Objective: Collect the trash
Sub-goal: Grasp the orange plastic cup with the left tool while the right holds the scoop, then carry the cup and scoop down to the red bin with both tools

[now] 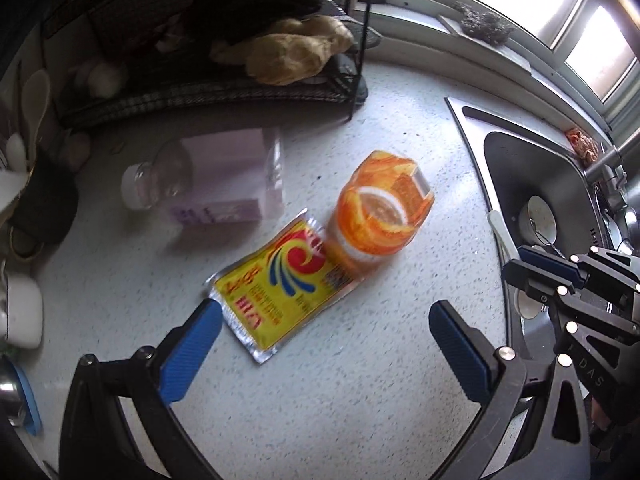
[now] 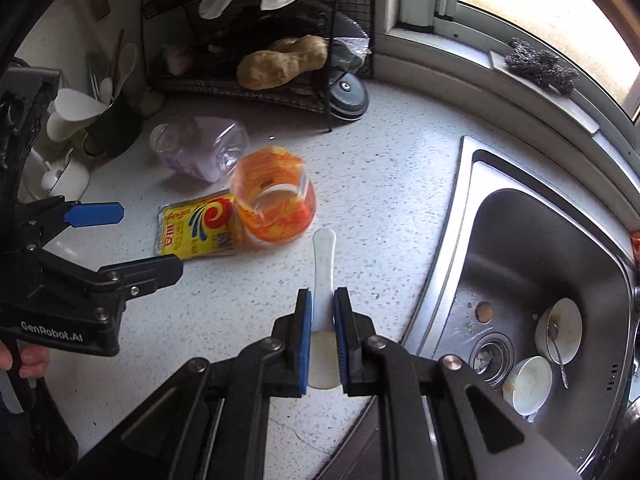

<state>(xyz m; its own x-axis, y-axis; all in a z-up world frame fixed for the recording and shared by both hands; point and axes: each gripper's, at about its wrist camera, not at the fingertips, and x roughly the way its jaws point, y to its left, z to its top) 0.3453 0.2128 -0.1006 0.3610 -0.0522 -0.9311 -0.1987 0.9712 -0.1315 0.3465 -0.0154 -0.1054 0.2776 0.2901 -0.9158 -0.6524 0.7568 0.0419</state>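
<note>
Right gripper (image 2: 323, 316) pinching flat white plastic spoon (image 2: 324, 258), speckled countertop (image 2: 360, 208)

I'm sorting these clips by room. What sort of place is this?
Most likely a home kitchen counter by a window: a steel sink with used bowls in it, a wire rack holding ginger, and a scourer on the sill.

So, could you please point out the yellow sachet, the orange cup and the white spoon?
yellow sachet (image 1: 276, 280), left wrist view, printed front.
orange cup (image 2: 276, 208), right wrist view, side wall.
white spoon (image 2: 323, 256), right wrist view, handle.
</note>
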